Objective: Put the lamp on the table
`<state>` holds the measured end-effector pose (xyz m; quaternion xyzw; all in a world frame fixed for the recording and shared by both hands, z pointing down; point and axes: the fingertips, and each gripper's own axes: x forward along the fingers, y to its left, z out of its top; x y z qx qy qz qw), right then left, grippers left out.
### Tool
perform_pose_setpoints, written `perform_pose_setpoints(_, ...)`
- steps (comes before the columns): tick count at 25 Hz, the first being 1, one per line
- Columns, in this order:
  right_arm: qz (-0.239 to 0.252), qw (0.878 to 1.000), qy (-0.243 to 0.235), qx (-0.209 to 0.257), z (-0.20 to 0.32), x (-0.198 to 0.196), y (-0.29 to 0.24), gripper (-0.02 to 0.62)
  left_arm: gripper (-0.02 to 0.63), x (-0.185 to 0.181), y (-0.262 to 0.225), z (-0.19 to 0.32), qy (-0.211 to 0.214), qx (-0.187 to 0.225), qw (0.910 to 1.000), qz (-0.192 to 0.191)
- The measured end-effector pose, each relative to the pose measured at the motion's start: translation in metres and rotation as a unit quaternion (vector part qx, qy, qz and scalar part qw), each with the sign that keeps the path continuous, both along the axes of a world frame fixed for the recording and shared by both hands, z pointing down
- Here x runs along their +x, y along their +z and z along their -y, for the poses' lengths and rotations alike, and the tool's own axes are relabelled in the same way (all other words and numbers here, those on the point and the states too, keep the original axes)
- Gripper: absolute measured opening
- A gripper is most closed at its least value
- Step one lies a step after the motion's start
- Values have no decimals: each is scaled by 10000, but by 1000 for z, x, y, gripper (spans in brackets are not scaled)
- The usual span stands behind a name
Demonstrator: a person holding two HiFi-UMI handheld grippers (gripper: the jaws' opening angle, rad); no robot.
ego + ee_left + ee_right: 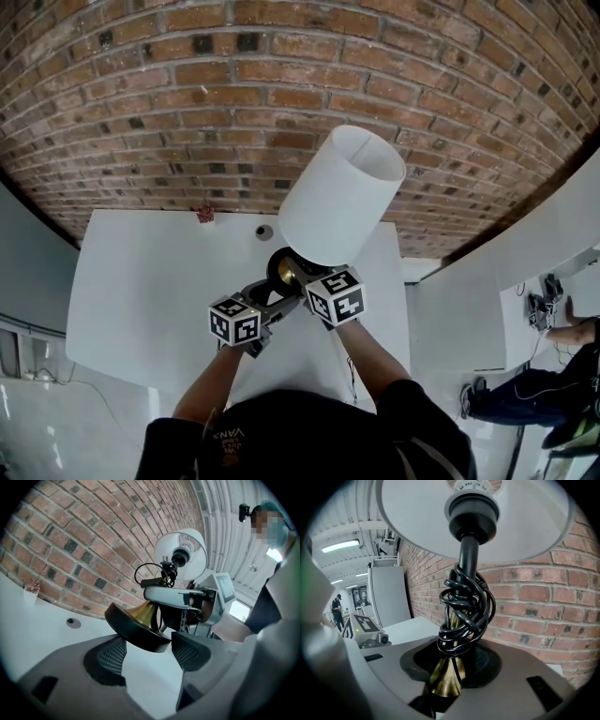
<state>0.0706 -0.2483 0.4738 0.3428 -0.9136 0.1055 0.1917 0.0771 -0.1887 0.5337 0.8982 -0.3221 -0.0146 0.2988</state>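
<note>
Two grippers share the table lamp [333, 211] between them, and you are holding it in the air over the white table [141, 300], with nothing of it resting on the tabletop. Your left gripper [147, 651] has its fingers closed on the rim of the round black base [136, 627], which sits tilted between the two ribbed pads. Your right gripper [445, 679] has its fingers set fairly wide around the flared brass stem [443, 681] just above that base, pressing it from both sides. The black cord [464, 616] is coiled in loops around the stem, below the bulb socket. From the head view, the white drum shade [339, 197] leans up and to the right, towards the red brick wall [187, 112] behind the table. Your two marker cubes sit side by side at the lamp's foot. A small red object [204, 214] stands at the table's far edge against the wall, well apart from the lamp.
</note>
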Motion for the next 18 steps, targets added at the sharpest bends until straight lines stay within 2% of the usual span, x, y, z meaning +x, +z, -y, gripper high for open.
perform_pose_setpoints(4, 30, 9999, 64, -130, 16, -2, 16, 117, 298, -8, 14, 12, -105, -61, 9999, 76)
perform_pose_setpoints(7, -99, 9997, 161, -155, 30, 0, 31, 117, 284, -19, 31, 18, -185, -110, 9993, 321)
perform_pose_setpoints(9, -242, 9994, 226, -128, 40, 2, 42, 115, 226, -33, 45, 22, -349, -189, 9979, 510)
perform_pose_setpoints(14, -447, 9982, 366, -160, 65, 8, 70, 112, 149, -74, 65, 29, -916, -312, 9925, 751)
perform_pose_setpoints(18, -418, 9973, 582, -183, 85, 16, 87, 112, 80, -108, 69, 41, -1465, -173, 9838, 1015)
